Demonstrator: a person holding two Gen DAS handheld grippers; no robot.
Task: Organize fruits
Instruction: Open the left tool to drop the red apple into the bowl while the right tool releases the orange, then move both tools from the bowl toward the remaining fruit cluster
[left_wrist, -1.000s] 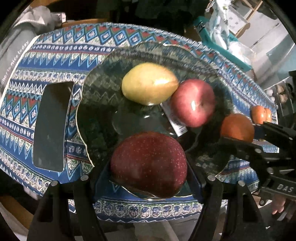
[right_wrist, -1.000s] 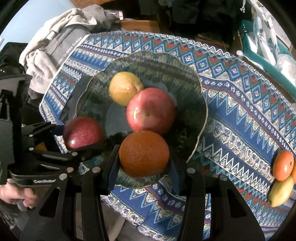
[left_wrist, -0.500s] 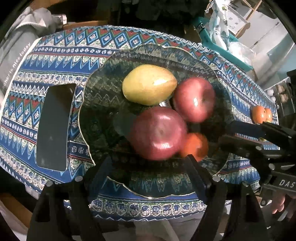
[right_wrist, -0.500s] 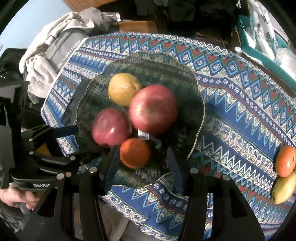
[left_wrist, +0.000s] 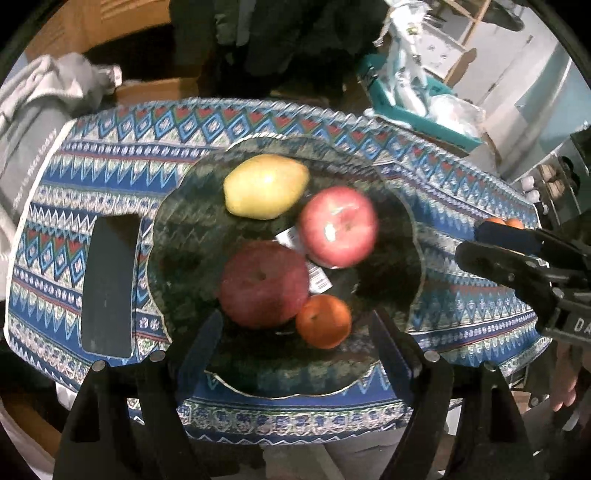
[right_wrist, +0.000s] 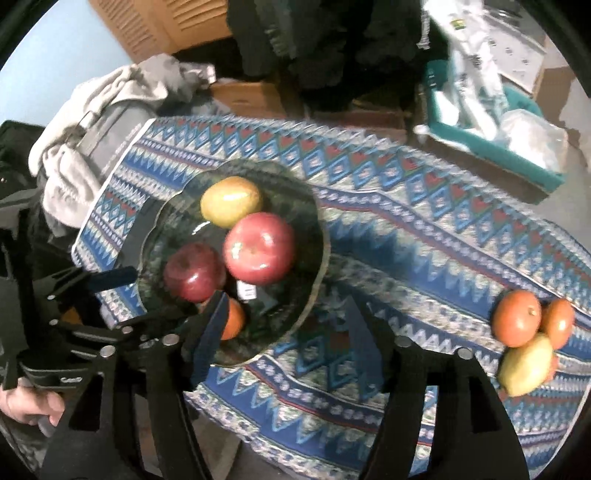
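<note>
Glass plate (left_wrist: 399, 206) of fruit on a patterned blue tablecloth (left_wrist: 110, 155), with two empty grippers at its near edge.

The plate holds a yellow pear (left_wrist: 266, 186) at the far side, a pink-red apple (left_wrist: 338, 226) to its right, a dark red apple (left_wrist: 264, 284) nearer, and an orange (left_wrist: 324, 320) nearest. The left gripper (left_wrist: 295, 354) and right gripper (right_wrist: 286, 334) both hang with fingers spread, grasping nothing. Three more fruits (right_wrist: 528, 336) lie well apart at the right on the cloth.
</note>
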